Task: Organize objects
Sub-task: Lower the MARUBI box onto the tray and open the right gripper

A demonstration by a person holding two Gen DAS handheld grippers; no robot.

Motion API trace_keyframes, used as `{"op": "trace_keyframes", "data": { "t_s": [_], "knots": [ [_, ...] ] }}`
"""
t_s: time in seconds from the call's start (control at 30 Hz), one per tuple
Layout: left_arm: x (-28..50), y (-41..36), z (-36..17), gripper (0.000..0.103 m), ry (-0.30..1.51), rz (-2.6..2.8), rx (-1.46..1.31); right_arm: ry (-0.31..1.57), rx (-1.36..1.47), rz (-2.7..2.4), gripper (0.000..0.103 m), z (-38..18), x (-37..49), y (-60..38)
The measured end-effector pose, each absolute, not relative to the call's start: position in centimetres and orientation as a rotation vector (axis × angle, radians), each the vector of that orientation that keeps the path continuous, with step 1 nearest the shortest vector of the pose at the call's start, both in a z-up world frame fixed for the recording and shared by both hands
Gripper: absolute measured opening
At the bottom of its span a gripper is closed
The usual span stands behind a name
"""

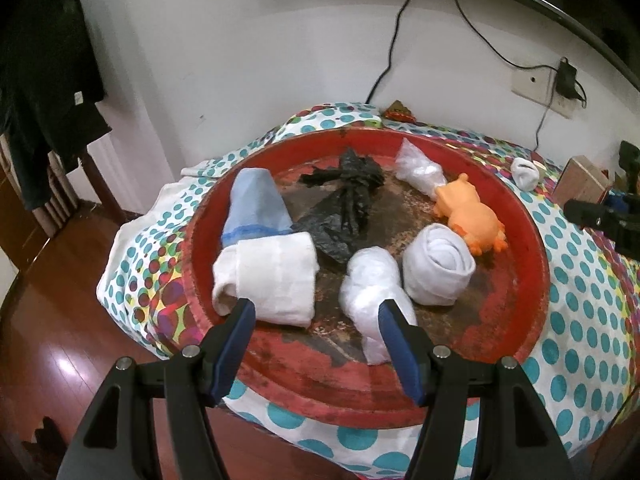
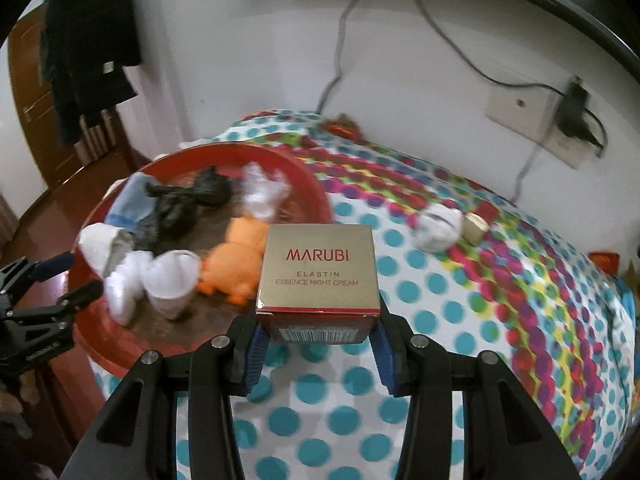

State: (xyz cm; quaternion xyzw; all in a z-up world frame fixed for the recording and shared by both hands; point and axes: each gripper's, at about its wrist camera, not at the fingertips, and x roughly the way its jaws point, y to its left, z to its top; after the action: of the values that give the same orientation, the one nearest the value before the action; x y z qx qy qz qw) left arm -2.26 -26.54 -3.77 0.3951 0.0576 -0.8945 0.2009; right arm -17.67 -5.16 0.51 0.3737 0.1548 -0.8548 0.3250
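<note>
A round red tray [image 1: 516,320] on the dotted cloth holds a white and blue rolled sock [image 1: 266,264], a black plastic bag [image 1: 344,208], two white plastic bags [image 1: 372,288] [image 1: 420,170], a rolled white sock [image 1: 436,268] and an orange toy [image 1: 472,216]. My left gripper [image 1: 316,312] is open and empty over the tray's near edge. My right gripper [image 2: 318,324] is shut on a gold MARUBI cream box [image 2: 318,272], held above the cloth right of the tray [image 2: 100,344]. The left gripper [image 2: 76,276] shows at that view's left edge.
Another rolled white sock [image 2: 438,228] and a small gold jar [image 2: 476,226] lie on the cloth [image 2: 460,320] to the right. A wall socket with a plugged charger [image 2: 576,116] and cables is behind. Wooden floor [image 1: 60,320] lies left of the table.
</note>
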Motion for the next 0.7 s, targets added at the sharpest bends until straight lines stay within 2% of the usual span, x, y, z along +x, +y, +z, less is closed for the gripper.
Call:
{"op": "trace_keyframes", "data": {
  "t_s": [0.4,0.7],
  "knots": [
    [-1.3,-28.9,-2.8,0.066,0.191,-2.437,1.013,0.445,0.962,-2.119,0.043,0.3,-14.1,-10.6],
    [-0.9,-30.2,-2.7,0.066,0.231,-2.403,0.986,0.437,0.981,-2.065,0.043,0.6,-14.9,-14.1]
  ]
}}
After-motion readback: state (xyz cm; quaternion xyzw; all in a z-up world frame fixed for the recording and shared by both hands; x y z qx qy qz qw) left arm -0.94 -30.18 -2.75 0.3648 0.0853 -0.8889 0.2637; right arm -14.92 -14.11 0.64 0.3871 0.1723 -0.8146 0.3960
